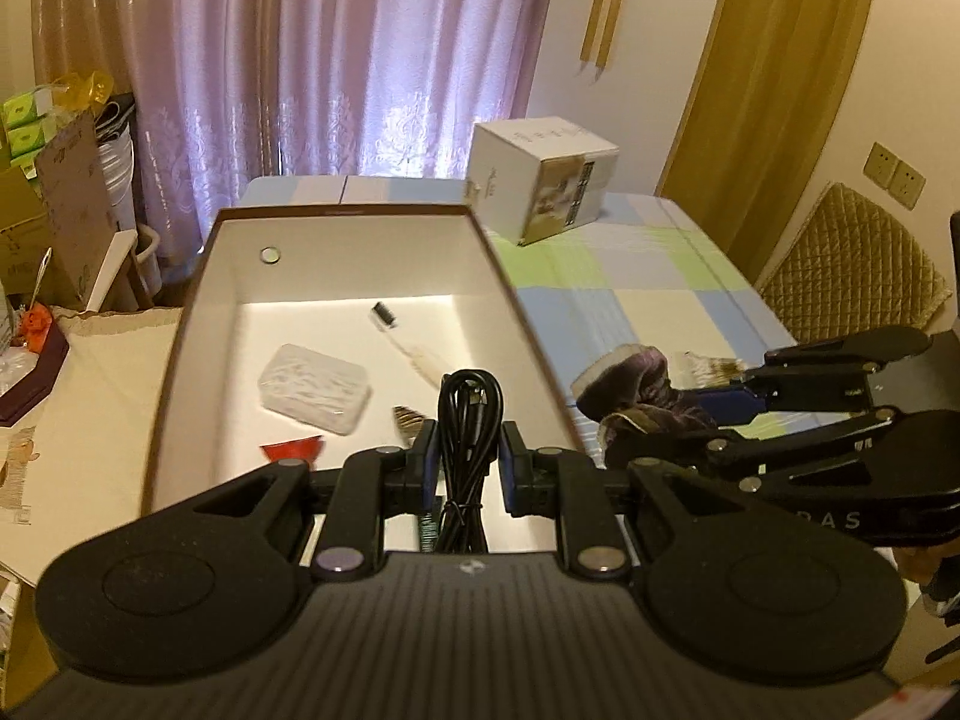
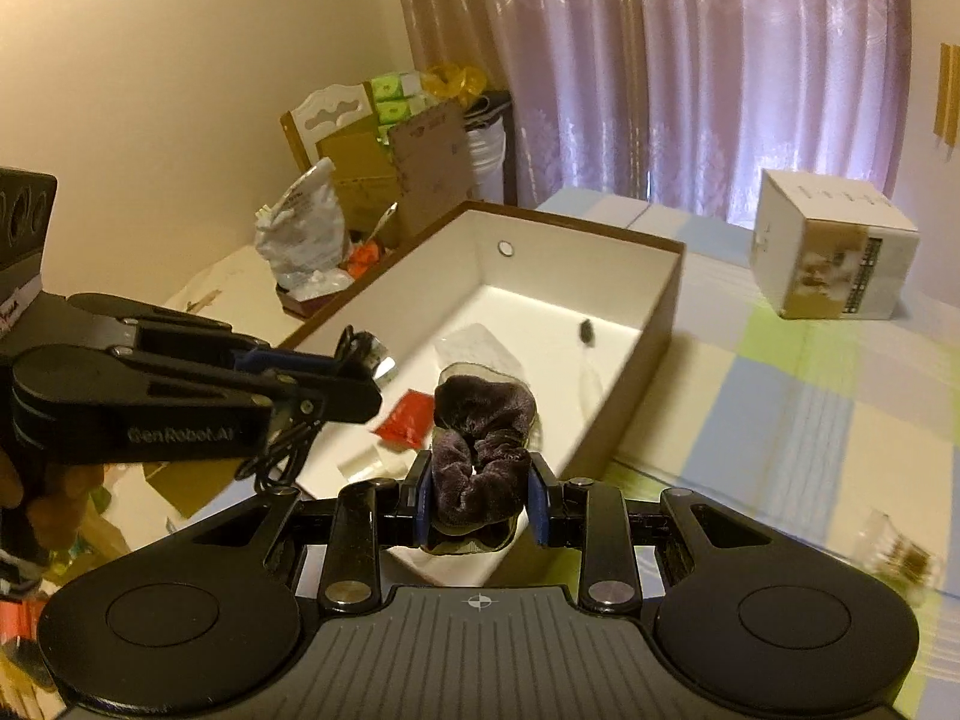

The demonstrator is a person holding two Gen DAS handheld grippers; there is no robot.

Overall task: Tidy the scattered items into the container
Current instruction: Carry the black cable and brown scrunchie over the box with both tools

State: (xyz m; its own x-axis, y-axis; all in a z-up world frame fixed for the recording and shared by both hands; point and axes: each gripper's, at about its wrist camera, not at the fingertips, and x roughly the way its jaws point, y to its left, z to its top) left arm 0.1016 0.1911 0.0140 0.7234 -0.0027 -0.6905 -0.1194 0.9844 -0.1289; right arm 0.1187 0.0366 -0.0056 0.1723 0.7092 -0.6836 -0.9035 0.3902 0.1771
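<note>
The scrunchie (image 2: 483, 456) looks plush dark velvet; the coiled cable (image 1: 470, 420) is glossy black plastic; the box (image 1: 336, 264) is smooth matt white card inside.

the blurred clear packet (image 2: 894, 552) at lower right can't be made out; the red wrapper (image 1: 294, 449) sits half hidden behind the left gripper (image 1: 469, 462).

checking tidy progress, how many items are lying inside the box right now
4 visible: clear plastic case left of centre, toothbrush mid-floor, red packet near the front, striped item beside the gripper. More may hide behind the grippers.
</note>
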